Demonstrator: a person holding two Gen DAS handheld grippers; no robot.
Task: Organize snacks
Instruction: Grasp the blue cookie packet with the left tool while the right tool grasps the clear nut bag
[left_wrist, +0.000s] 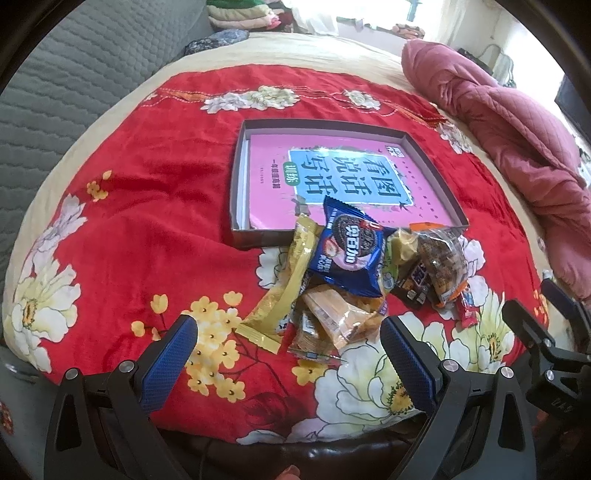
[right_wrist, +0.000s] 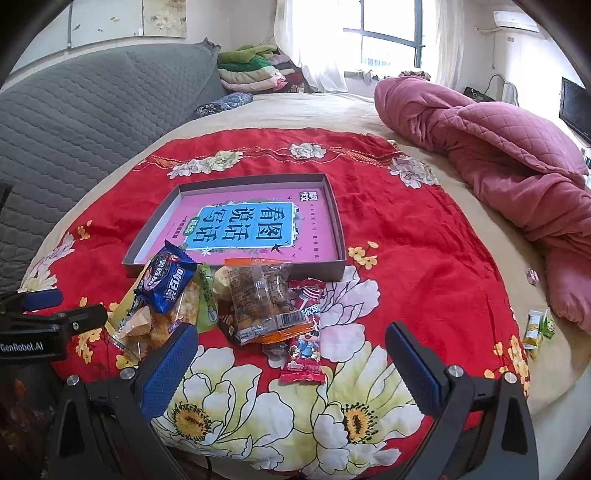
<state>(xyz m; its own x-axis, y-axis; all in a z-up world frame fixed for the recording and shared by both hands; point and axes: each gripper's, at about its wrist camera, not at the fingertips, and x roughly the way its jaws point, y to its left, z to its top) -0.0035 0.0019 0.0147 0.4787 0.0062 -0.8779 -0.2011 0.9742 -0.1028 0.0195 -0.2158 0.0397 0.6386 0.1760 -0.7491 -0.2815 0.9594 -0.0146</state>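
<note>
Only the right wrist view shows the small green and yellow packets (right_wrist: 537, 328) lying apart at the bed's right edge, near the pink quilt (right_wrist: 498, 155). The snack pile (left_wrist: 354, 280) sits on the red floral blanket (left_wrist: 147, 229), touching the shallow box's (left_wrist: 236, 192) near wall; its yellow packet (left_wrist: 280, 295) runs diagonally, lower end toward the left gripper (left_wrist: 288, 350). Both the left gripper and the right gripper (right_wrist: 291, 358) are spread wide, empty.
</note>
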